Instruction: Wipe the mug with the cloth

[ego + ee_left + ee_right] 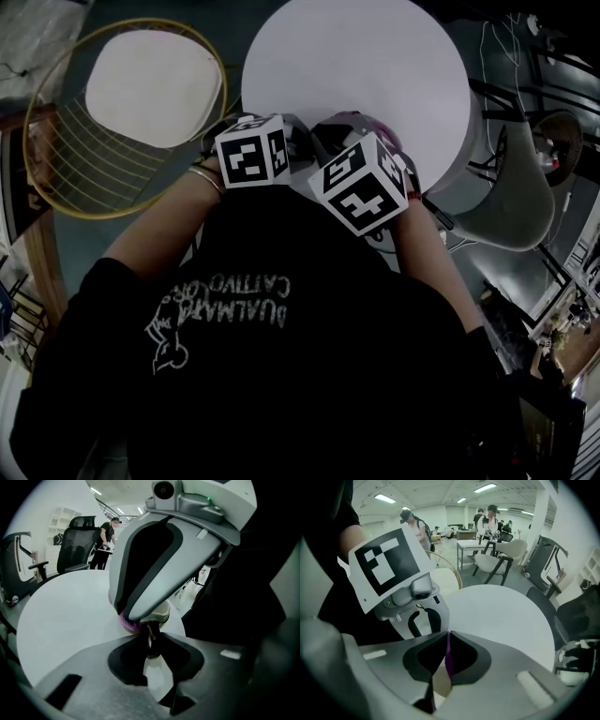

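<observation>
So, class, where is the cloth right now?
The cloth is pinched in the right gripper, seen in its own view, beside the cream mug in the left gripper, over the white table's near edge.

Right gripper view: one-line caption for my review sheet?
Right gripper pinching a purple cloth between shut jaws, over a round white table.

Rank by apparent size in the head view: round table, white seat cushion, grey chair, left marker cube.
1. Round table
2. White seat cushion and grey chair, too alike to rank
3. Left marker cube, smallest, though nearest the camera
</observation>
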`<action>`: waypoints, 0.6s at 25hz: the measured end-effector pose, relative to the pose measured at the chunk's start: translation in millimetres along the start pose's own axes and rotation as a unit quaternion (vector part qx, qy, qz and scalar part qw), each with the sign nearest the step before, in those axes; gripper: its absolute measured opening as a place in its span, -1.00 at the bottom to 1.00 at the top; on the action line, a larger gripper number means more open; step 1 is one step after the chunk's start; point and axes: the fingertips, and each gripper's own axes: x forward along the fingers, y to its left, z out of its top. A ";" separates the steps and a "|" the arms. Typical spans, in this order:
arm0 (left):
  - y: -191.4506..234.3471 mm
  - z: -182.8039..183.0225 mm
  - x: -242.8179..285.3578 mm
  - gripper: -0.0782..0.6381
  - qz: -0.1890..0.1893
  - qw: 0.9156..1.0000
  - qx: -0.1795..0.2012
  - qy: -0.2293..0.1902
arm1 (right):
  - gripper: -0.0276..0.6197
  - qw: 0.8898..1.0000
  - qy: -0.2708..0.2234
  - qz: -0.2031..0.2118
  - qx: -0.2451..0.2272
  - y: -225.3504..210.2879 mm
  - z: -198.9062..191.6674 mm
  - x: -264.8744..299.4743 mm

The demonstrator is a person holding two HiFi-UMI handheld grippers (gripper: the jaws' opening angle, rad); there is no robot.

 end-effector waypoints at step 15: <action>1.1 1.6 0.3 -0.58 -0.002 1.000 -0.009 0.004 | -0.83 0.999 0.013 0.029 0.023 18.8 -12.7 -7.2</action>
